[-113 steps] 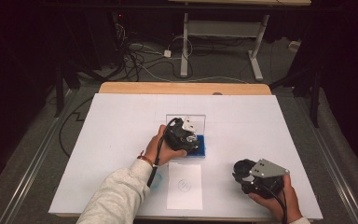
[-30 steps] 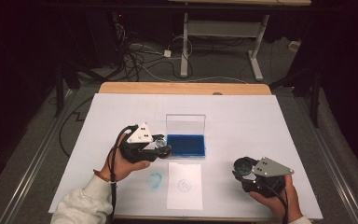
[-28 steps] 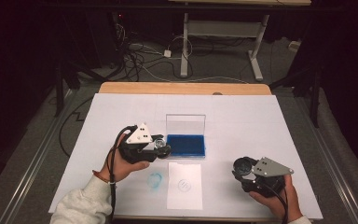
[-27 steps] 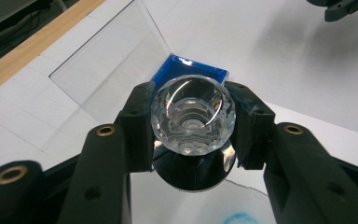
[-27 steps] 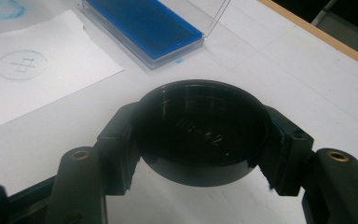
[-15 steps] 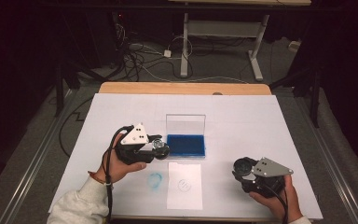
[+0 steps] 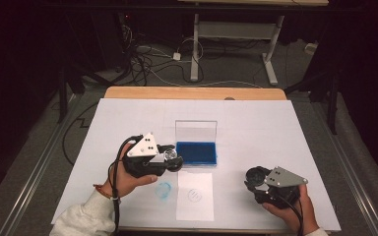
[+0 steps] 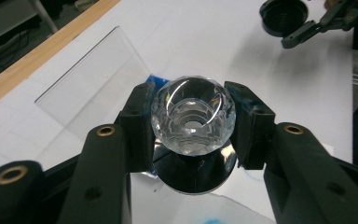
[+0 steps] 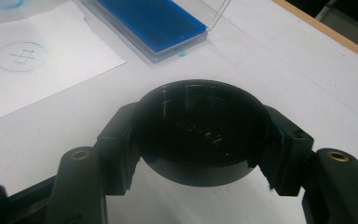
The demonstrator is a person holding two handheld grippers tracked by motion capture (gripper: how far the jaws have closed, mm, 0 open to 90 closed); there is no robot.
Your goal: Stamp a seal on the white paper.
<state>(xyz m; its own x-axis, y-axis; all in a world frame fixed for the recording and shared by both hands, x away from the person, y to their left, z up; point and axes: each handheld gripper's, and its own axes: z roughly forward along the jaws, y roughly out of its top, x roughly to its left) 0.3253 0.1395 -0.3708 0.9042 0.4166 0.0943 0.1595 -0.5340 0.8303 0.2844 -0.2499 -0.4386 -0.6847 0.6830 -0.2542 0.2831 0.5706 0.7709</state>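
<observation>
My left gripper [image 7: 172, 160] is shut on a stamp [image 7: 173, 159] just left of the ink pad. In the left gripper view the pads clamp the stamp's clear faceted knob [image 8: 193, 114], with its round black base below, above the white table. My right gripper [image 7: 256, 178] sits at the front right, shut on a round black cap [image 7: 257, 175]. The right gripper view shows the cap [image 9: 200, 135] hollow side up between the jaws. The blue ink pad [image 7: 196, 153] lies open in its clear case at the table's middle.
The case's clear lid [image 7: 196, 132] stands upright behind the pad. A white sheet [image 7: 195, 206] with a printed circle [image 7: 194, 195] lies in front of the pad, and a blue smudge [image 7: 164, 189] is beside it. The wooden table edge [image 7: 192, 93] runs along the far side.
The left gripper has come off the ink pad and now holds the stamp just left of it; over the last second it barely drifted. The right gripper has kept still.
</observation>
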